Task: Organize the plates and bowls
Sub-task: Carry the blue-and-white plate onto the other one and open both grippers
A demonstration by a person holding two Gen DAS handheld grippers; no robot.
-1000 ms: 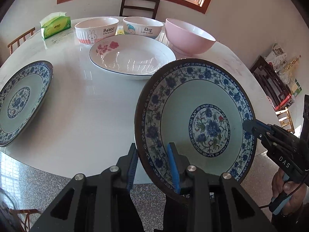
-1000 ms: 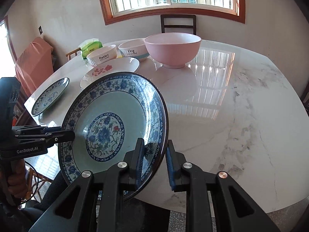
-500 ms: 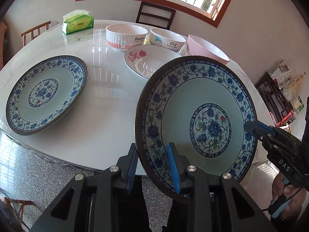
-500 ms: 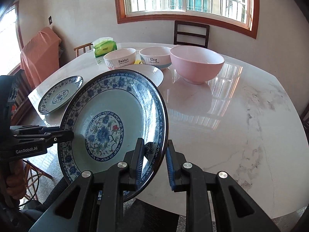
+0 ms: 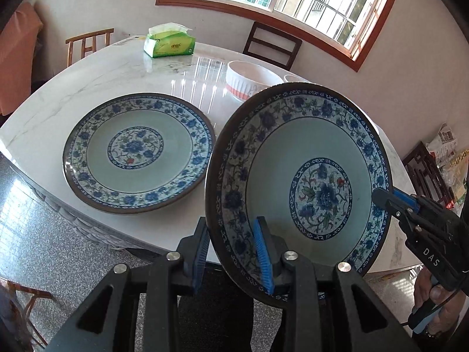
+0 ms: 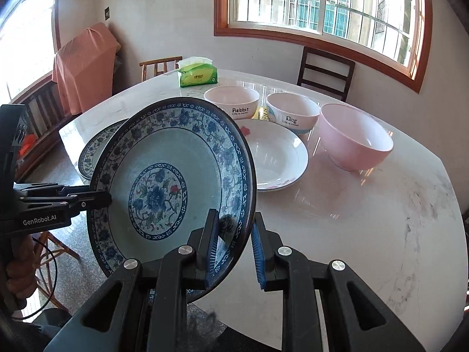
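Note:
Both grippers hold one blue-patterned plate (image 5: 293,152) off the table's near edge, tilted on its rim. My left gripper (image 5: 233,259) is shut on its left rim; my right gripper (image 6: 234,249) is shut on its right rim. In the right wrist view the held plate (image 6: 164,158) fills the left centre. A matching blue plate (image 5: 137,152) lies flat on the table, left of the held one. A white floral plate (image 6: 275,158), a Rabbit bowl (image 6: 231,101), a Dog bowl (image 6: 293,113) and a pink bowl (image 6: 354,136) stand farther back.
A green tissue pack (image 5: 170,44) sits at the far side of the white marble table (image 6: 366,220). Chairs (image 6: 325,69) stand around the table. A cloth-draped chair (image 6: 85,61) stands at the left wall. A rack with papers (image 5: 433,167) is at right.
Both grippers have carried the held plate leftward along the table. The flat blue plate now lies right beside it, and the bowls have shifted to the right behind the held plate.

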